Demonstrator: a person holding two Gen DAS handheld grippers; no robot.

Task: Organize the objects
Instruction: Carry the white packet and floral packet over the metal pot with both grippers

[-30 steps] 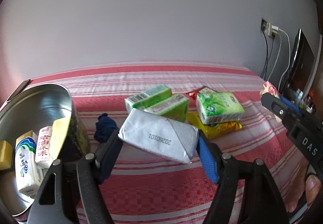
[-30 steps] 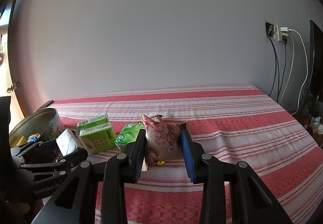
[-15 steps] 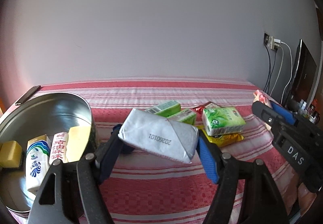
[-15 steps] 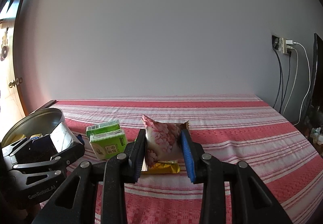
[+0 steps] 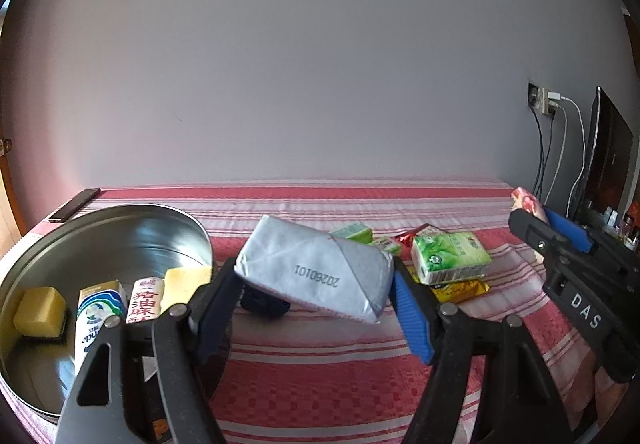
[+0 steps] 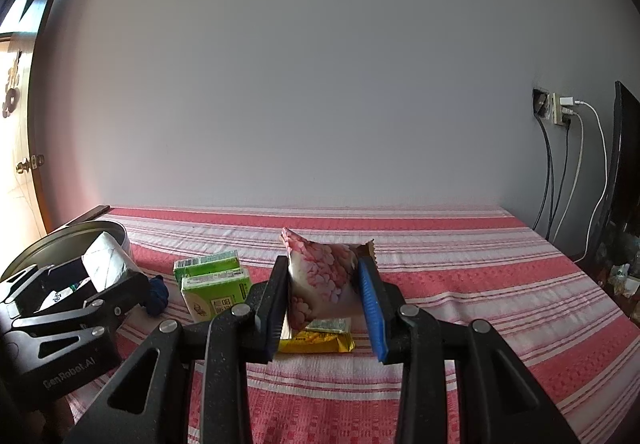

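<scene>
My left gripper [image 5: 316, 280] is shut on a silver-white wrapped pack [image 5: 312, 268], held in the air just right of a round metal tin [image 5: 120, 215]. Inside the tin lie a yellow sponge [image 5: 38, 310], a blue-white pack [image 5: 96, 320], a red-lettered packet and a pale yellow block. In the right wrist view my right gripper [image 6: 326, 290] is shut on a pink flowered snack bag [image 6: 322, 276], lifted above a yellow packet [image 6: 316, 342]. Two green cartons [image 6: 212, 286] stand to its left. The left gripper with its silver pack [image 6: 104, 262] shows at the far left.
A red-and-white striped cloth [image 5: 320, 376] covers the table. On it sit a green tissue pack [image 5: 448, 256], a red wrapper and a dark blue cloth lump [image 6: 156, 294]. A phone [image 5: 74, 203] lies at the back left. Cables and a socket [image 6: 560, 111] hang on the right wall beside a dark screen.
The left wrist view has swung up and leftward, so the tin's inside shows more fully. The right gripper has lifted its pink bag away from the green tissue pack, uncovering the yellow packet.
</scene>
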